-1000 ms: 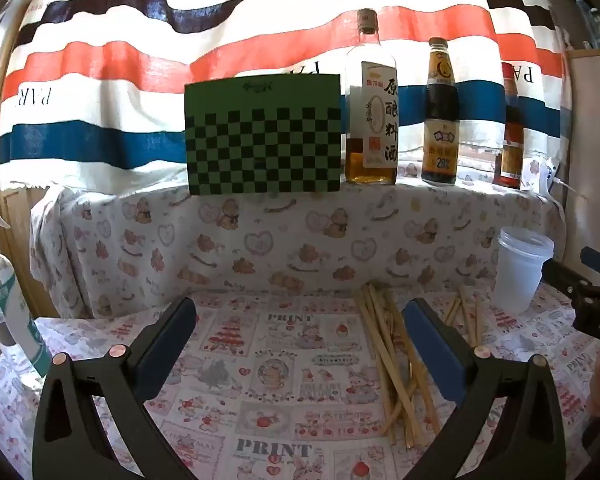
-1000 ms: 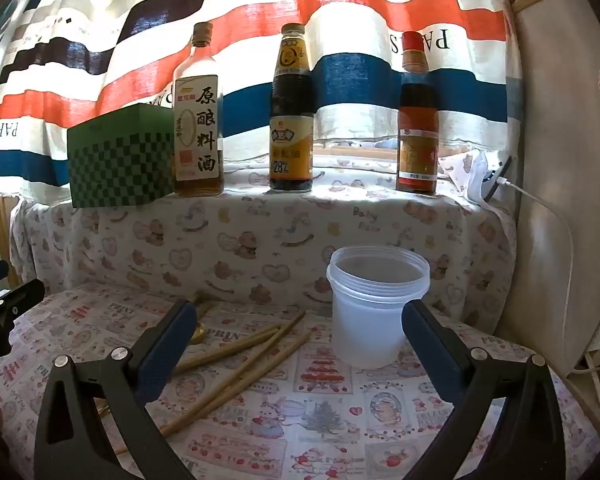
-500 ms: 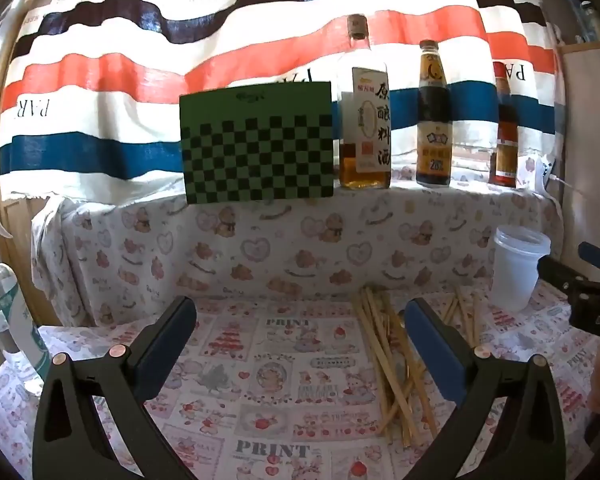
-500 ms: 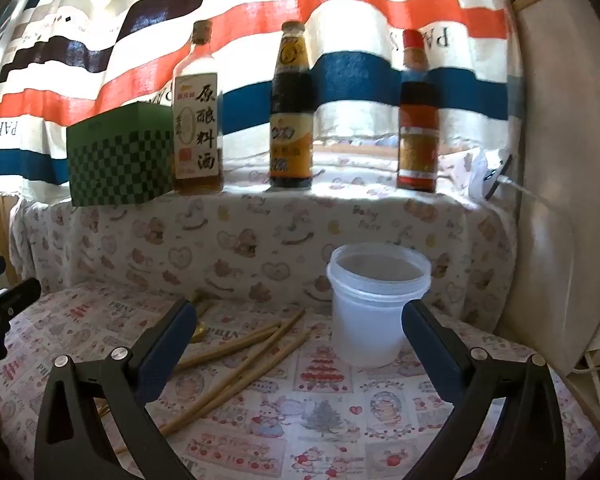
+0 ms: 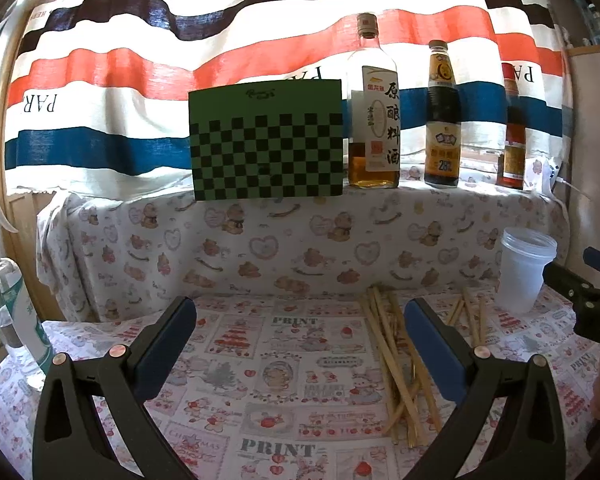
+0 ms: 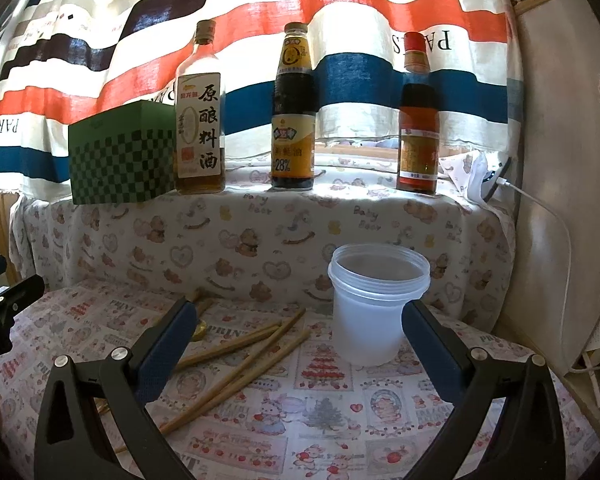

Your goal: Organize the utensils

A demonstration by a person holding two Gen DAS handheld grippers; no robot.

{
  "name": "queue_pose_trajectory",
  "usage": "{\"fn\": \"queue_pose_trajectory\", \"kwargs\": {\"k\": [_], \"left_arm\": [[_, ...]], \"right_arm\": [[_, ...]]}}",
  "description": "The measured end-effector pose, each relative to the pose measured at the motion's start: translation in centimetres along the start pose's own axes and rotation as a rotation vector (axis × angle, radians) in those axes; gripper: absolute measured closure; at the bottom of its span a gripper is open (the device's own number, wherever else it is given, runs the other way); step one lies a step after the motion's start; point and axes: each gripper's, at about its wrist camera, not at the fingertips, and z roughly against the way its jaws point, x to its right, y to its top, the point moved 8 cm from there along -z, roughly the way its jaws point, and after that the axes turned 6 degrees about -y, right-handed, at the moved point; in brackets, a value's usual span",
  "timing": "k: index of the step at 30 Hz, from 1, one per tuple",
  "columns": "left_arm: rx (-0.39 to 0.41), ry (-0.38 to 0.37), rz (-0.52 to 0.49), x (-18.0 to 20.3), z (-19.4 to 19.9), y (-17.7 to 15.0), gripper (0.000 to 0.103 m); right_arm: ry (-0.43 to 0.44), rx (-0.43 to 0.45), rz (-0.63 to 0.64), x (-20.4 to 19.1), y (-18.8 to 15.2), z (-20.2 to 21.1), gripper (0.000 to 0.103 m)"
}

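Several wooden chopsticks lay loose on the printed tablecloth in the left wrist view, in a rough bundle running away from the camera just inside the right finger of the left gripper, whose jaws stood wide apart and held nothing. A clear plastic cup stood upright beyond the chopsticks, to their right and near the back drape, and the other tool showed at the right edge. In the right wrist view the right gripper also hung with its jaws wide apart and empty above the cloth; the cup sat ahead between its fingers, with chopsticks fanned out on the cloth just to its left. Nothing appeared to be in the cup, so the job seemed to be at its start. The next move likely called for lowering one gripper over a single chopstick, closing across its width, and carrying it to the cup.
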Motion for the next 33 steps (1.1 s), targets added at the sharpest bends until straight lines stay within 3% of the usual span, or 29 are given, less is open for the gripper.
{"fn": "queue_pose_trajectory", "kwargs": {"k": [19,33], "left_arm": [[-0.015,-0.015,-0.013,0.3,-0.1,0.0,0.0],[-0.023,0.006,-0.005,-0.3,-0.2,-0.1,0.0]], "right_arm": [[0.015,0.002,0.004,-0.3,0.0,0.3,0.0],[-0.001,-0.048,-0.004,-0.2,-0.5,-0.4,0.0]]}}
